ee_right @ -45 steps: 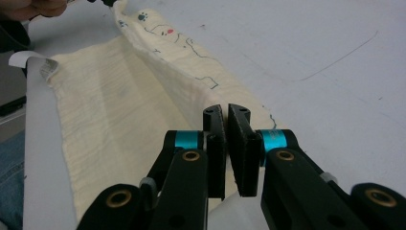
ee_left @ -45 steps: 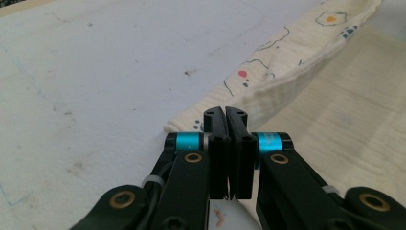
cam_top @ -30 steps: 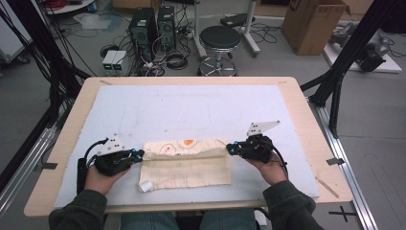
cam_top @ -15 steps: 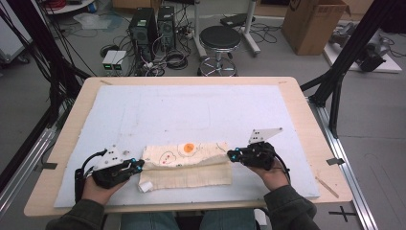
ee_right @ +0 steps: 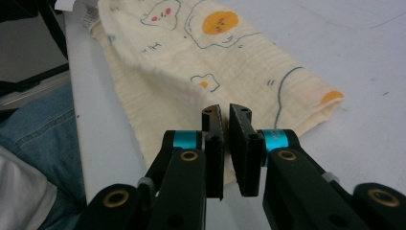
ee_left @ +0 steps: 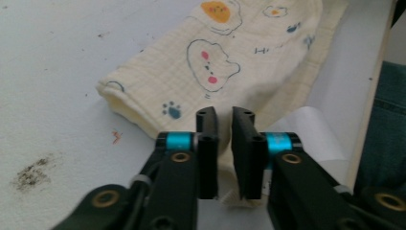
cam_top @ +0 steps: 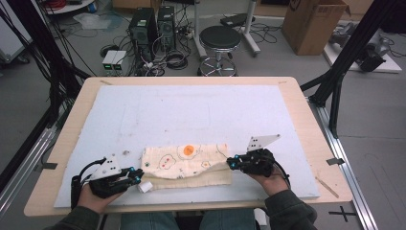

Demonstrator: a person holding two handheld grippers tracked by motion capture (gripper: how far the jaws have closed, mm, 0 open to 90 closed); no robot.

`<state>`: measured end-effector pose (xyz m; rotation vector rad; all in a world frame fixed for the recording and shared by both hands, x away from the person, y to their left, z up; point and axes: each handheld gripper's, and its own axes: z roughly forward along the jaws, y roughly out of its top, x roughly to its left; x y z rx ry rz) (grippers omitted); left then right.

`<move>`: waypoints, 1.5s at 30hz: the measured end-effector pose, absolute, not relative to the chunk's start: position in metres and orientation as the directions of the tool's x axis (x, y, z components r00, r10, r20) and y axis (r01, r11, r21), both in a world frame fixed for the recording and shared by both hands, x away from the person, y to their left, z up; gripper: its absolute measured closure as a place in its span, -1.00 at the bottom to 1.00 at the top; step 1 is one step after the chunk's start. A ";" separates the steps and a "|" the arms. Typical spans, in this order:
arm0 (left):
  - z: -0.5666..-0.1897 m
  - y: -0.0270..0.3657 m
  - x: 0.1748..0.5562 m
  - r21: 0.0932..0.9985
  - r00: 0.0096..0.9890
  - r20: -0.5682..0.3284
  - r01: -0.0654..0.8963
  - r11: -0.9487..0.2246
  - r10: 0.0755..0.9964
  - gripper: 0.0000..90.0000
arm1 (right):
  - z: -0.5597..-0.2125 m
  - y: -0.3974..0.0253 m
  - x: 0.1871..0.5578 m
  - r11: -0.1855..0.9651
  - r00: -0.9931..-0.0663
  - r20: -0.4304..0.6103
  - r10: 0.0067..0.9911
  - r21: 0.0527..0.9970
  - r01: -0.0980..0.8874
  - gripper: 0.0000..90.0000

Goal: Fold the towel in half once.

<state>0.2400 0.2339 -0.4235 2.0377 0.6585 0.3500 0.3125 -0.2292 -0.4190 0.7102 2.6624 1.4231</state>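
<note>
You are holding both grippers at the 2 ends of the folded cream cloth (cam_top: 187,166), which is lying on the near part of the white mat (cam_top: 191,110), close to the front edge. In the high view your left gripper (cam_top: 135,176) is sitting at the cloth's left end and your right gripper (cam_top: 231,163) at its right end, but jaw spacing is not resolving there. The left gripper view is showing what the high view is not: the left gripper (ee_left: 224,120) with its jaws nearly together, a narrow slit between them, cloth (ee_left: 225,62) passing under the tips; whether fabric is pinched I cannot tell. A white label (ee_left: 306,132) is lying just beside the right jaw. The right gripper view is showing the right gripper (ee_right: 225,115) likewise almost closed over the cloth's (ee_right: 201,62) near edge, grip on it not confirmable, and your jeans (ee_right: 43,124) beyond the mat edge. Against the frame 0.5 s back, the top layer is lying further unrolled toward the far side, more print showing, and your left hand is sitting slightly lower.
</note>
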 end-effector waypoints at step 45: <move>-0.438 0.222 0.247 0.804 0.843 -0.022 0.335 -0.492 0.538 0.97 | -0.434 -0.210 0.301 0.599 -0.946 0.132 0.296 0.745 0.292 0.96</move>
